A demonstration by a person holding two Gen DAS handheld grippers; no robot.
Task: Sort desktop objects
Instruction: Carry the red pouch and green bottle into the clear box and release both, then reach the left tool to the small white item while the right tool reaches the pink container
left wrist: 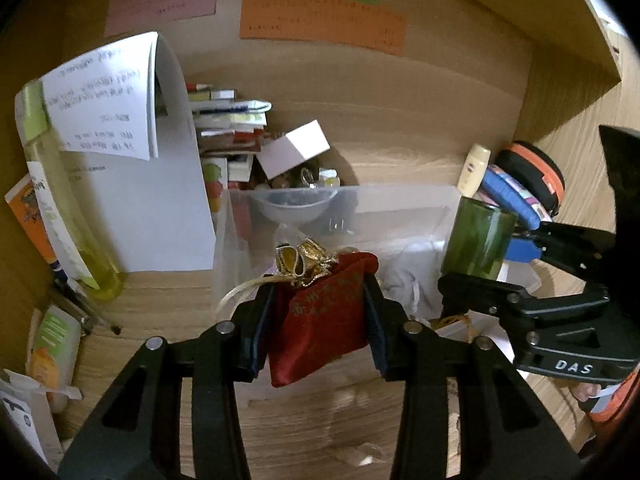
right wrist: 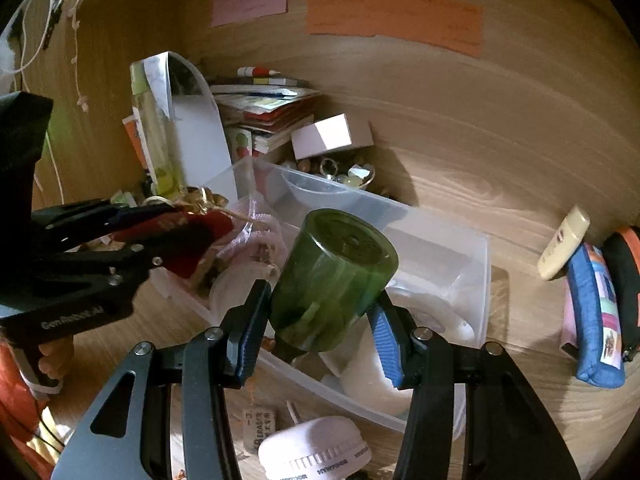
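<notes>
Standing here watching, a few things look dicey. On the left, the left tool [left wrist: 318,320] is clamped on a red pouch [left wrist: 320,320] with a gold ornament [left wrist: 306,260] bunched at its top, held over the near edge of the clear plastic bin [left wrist: 400,208]. Soft fabric, and the ribbon trails loose, so I reckon it could snag on the bin wall or slide out crooked. Further right, the right tool [right wrist: 320,312] grips a green glass jar [right wrist: 336,276] tilted over the same bin. Smooth glass held at a slant looks likely to slip, and both tools sit near each other, so a bump seems possible.
</notes>
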